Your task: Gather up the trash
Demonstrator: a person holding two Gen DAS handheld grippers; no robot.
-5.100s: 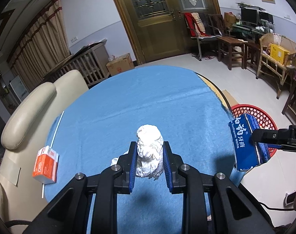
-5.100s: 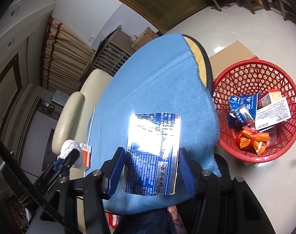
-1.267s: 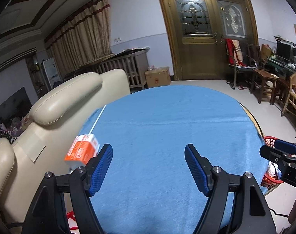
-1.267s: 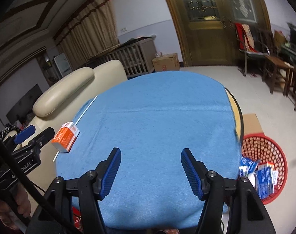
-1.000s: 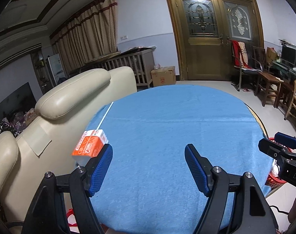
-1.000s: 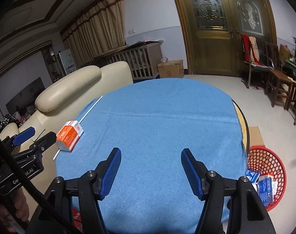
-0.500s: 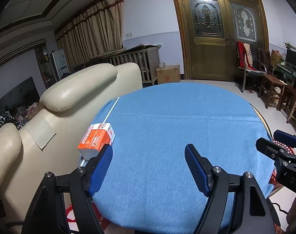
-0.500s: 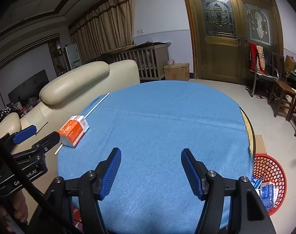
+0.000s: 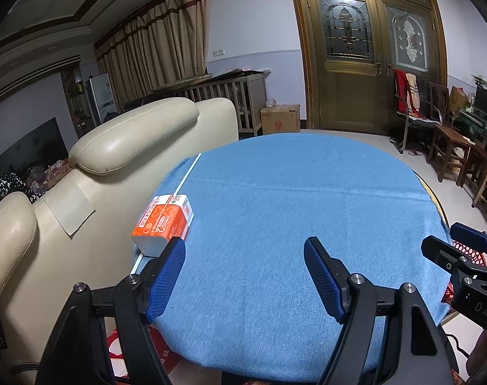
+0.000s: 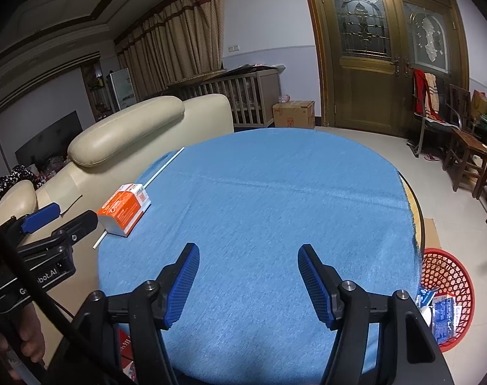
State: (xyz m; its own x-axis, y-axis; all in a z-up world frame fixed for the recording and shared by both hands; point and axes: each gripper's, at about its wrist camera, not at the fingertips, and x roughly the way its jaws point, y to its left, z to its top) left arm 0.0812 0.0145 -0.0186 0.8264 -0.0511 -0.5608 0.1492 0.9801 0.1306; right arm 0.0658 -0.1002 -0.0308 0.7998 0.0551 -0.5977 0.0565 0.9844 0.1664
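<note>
The left gripper point(image 9: 243, 253), a black frame with blue ribbed pads, hangs over the near edge of the round table covered in a blue cloth point(image 9: 301, 199), its jaws spread wide with nothing between them. The orange and white cardboard box point(image 9: 162, 220) lies on the cloth at the table's left edge, just beyond the left pad; that pad overlaps the box's near corner in the left wrist view, so whether they touch cannot be told. A thin white stick point(image 9: 188, 172) runs along the same edge and passes under or behind the box; its near end shows again beside the pad.

The right gripper point(image 10: 248, 264), of the same make, also stands open and empty over the cloth nearer the middle of the table. From its camera the box point(image 10: 124, 207) sits clear of the left gripper's fingers point(image 10: 39, 217), though the gap is hard to judge through the fisheye lens.

The red plastic lattice basket point(image 10: 448, 276) stands on the floor off the table's right edge. The table rim and the right gripper's frame hide part of it; blue and white packets point(image 10: 444, 312) lie inside, their printing too small to read. In the left wrist view only a sliver of the basket point(image 9: 468, 252) shows behind the right gripper. A cream leather sofa point(image 9: 121, 147) stands close against the table's left side.
</note>
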